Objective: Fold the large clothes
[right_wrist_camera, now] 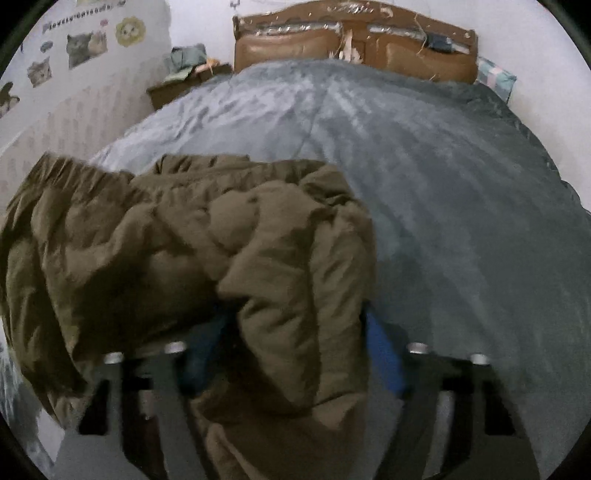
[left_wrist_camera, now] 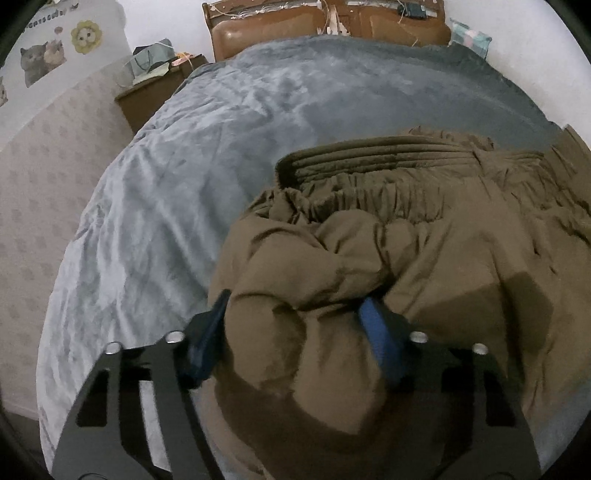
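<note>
An olive-brown padded jacket (left_wrist_camera: 424, 229) lies bunched on the grey-blue bed cover (left_wrist_camera: 155, 192). Its ribbed hem (left_wrist_camera: 369, 155) faces the headboard. My left gripper (left_wrist_camera: 295, 314) has its blue fingers (left_wrist_camera: 380, 339) on either side of a thick fold of the jacket, gripping it. In the right wrist view the jacket (right_wrist_camera: 177, 236) fills the left half, and my right gripper (right_wrist_camera: 295, 332) holds another bulky fold between its blue fingers (right_wrist_camera: 384, 354). This view is blurred by motion.
A brown padded headboard (left_wrist_camera: 325, 29) stands at the far end of the bed. A dark nightstand (left_wrist_camera: 147, 92) with bags on it sits at the left by the wall with cat stickers (left_wrist_camera: 40, 59). A pillow (right_wrist_camera: 495, 77) lies at the far right corner.
</note>
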`<act>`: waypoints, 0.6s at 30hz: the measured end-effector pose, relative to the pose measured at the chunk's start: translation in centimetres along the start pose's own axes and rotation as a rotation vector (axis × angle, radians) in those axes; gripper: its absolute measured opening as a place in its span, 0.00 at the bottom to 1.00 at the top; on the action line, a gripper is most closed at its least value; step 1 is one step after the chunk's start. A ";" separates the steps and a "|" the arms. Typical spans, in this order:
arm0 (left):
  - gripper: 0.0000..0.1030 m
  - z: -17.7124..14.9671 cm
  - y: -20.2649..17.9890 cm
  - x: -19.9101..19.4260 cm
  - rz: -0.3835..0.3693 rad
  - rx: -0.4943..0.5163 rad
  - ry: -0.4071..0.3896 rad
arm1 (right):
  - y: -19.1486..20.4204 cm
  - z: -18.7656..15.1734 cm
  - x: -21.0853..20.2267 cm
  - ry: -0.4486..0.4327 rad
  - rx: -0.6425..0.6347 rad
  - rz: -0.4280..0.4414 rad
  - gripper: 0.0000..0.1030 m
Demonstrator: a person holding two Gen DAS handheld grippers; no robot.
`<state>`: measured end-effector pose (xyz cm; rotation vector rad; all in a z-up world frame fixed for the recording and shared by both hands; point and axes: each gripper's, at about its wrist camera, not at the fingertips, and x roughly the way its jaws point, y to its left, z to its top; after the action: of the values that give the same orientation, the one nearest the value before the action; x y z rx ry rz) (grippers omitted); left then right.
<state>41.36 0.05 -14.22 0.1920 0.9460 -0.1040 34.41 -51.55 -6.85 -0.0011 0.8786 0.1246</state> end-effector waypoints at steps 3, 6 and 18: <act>0.46 0.5 -0.3 1.2 0.020 0.000 0.038 | 0.4 0.5 0.5 0.019 0.005 -0.007 0.38; 0.32 1.4 -0.3 2.1 0.041 -0.009 0.067 | 0.4 1.0 0.2 -0.002 0.028 -0.042 0.22; 0.11 4.7 2.0 -2.1 0.143 -0.105 -0.174 | -0.5 3.3 -7.1 -0.394 0.150 -0.162 0.15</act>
<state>44.25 1.03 -9.61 0.1502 0.7599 0.0601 32.47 -52.63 0.70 0.0895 0.4897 -0.0911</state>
